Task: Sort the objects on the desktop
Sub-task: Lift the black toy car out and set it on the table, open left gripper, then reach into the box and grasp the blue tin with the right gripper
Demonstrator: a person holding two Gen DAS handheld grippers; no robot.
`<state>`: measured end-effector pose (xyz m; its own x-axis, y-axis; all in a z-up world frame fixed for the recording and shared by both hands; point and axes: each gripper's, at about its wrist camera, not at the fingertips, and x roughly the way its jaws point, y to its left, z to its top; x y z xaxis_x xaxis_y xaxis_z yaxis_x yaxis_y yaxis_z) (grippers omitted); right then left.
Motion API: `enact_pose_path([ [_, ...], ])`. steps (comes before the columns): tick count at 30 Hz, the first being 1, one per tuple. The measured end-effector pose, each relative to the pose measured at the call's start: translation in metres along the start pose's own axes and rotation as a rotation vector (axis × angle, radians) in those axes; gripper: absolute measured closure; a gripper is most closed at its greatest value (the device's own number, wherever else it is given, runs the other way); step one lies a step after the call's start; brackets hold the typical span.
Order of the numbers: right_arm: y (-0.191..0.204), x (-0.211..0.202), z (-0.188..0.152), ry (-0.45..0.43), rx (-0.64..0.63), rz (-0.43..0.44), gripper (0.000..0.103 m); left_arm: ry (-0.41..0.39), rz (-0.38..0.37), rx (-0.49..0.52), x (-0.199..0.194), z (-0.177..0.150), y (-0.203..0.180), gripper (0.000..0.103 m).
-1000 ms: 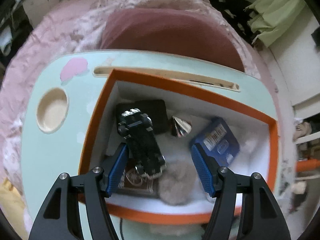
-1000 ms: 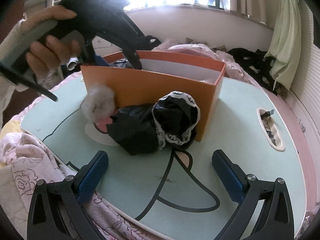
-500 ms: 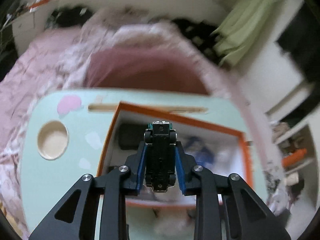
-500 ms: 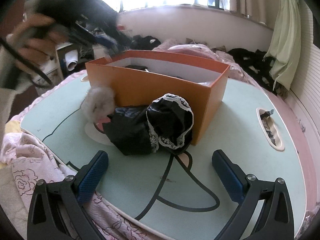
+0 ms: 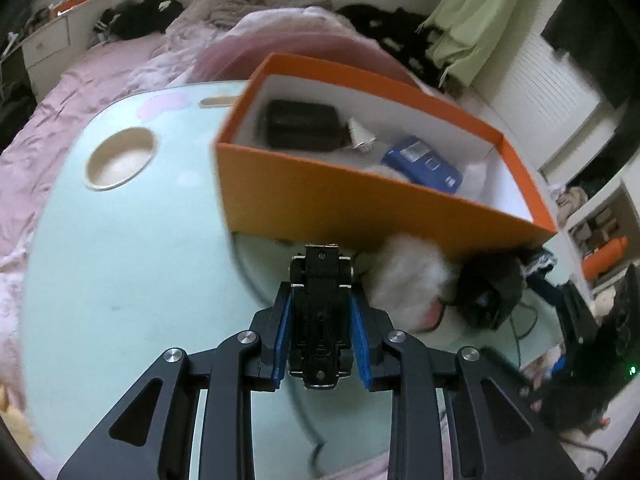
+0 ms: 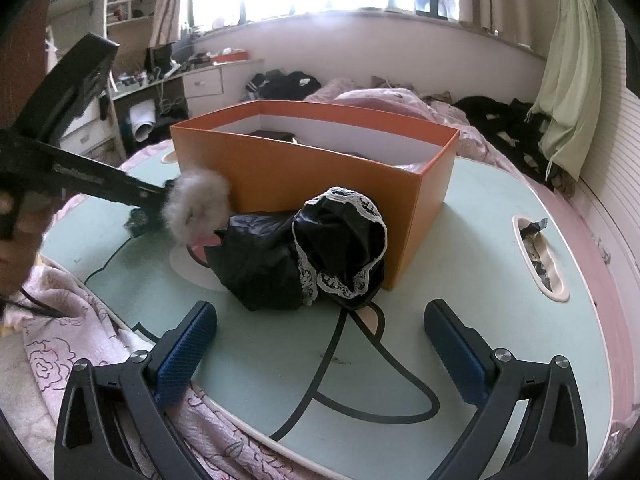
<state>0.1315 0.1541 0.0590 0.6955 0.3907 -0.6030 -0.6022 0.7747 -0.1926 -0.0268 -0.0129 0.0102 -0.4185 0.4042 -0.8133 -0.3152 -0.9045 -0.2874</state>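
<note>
1. One pale green lap table (image 6: 500, 240) is spreading across both views, sitting on pink bedding (image 5: 80, 80), with a round cup recess (image 5: 120, 158) near its far left corner in the left wrist view.
2. An orange box (image 5: 340, 200) is standing upright on the table, its white inside showing.
3. Inside the box, a dark case (image 5: 302, 130) is lying toward the far left end, a blue packet (image 5: 424, 164) toward the right, and a small silvery cone-like piece (image 5: 362, 136) between them; the blur is keeping finer detail hidden.
4. A crumpled black garment with white lace trim (image 6: 304, 256) is lying on the table, touching the box's near corner in the right wrist view.
5. A fluffy pale pompom (image 6: 198, 204) is sitting just beside the garment, against the box's near wall.
6. The right gripper (image 6: 320, 356) is hovering over the table's near edge with its blue pads spread wide and nothing between them.
7. The left gripper (image 5: 320, 328) is pinching a black toy car (image 5: 321, 312) by its sides, underside facing the camera, outside the box and just beside the pompom; whether the car is touching the table cannot be told.
</note>
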Motion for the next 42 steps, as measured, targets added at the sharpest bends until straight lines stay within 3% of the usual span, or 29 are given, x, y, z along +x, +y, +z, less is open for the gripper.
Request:
enact_pose_path([
  [5, -0.001, 0.000, -0.001, 0.001, 0.004, -0.003, 0.000, -0.013, -0.064, 0.031, 0.003, 0.000, -0.020, 0.075],
  [8, -0.001, 0.000, -0.001, 0.001, 0.006, -0.006, 0.000, -0.052, 0.020, 0.023, -0.001, -0.004, -0.013, 0.058],
  [10, -0.001, 0.000, -0.001, 0.001, 0.007, -0.007, 0.000, -0.120, 0.075, 0.019, -0.013, -0.013, -0.004, 0.041],
  [15, -0.002, -0.001, -0.002, 0.003, 0.011, -0.012, 0.000, -0.206, 0.120, 0.153, -0.034, -0.040, -0.005, 0.025],
  [18, -0.002, -0.001, -0.002, 0.003, 0.013, -0.014, 0.000, -0.161, 0.162, 0.207, -0.015, -0.048, -0.008, 0.021],
  [19, -0.002, -0.001, -0.002, 0.006, 0.013, -0.015, 0.000, -0.159, 0.140, 0.199, -0.010, -0.050, -0.006, 0.014],
  [24, -0.002, 0.001, -0.003, 0.009, 0.017, -0.019, 0.000, -0.144, 0.125, 0.201, 0.001, -0.041, -0.001, 0.000],
  [32, -0.001, 0.003, -0.004, 0.012, 0.031, -0.027, 0.000, -0.147, 0.122, 0.201, 0.004, -0.038, -0.001, 0.000],
  [36, -0.013, -0.010, -0.001, -0.034, 0.070, 0.016, 0.007, -0.150, 0.119, 0.202, 0.003, -0.041, -0.002, 0.000],
  [39, -0.019, -0.029, 0.020, -0.063, 0.058, 0.059, 0.013, -0.150, 0.118, 0.202, 0.002, -0.041, -0.001, 0.000],
  [42, -0.014, -0.043, 0.061, -0.092, 0.015, 0.051, 0.021, -0.149, 0.117, 0.203, 0.002, -0.041, -0.001, 0.000],
])
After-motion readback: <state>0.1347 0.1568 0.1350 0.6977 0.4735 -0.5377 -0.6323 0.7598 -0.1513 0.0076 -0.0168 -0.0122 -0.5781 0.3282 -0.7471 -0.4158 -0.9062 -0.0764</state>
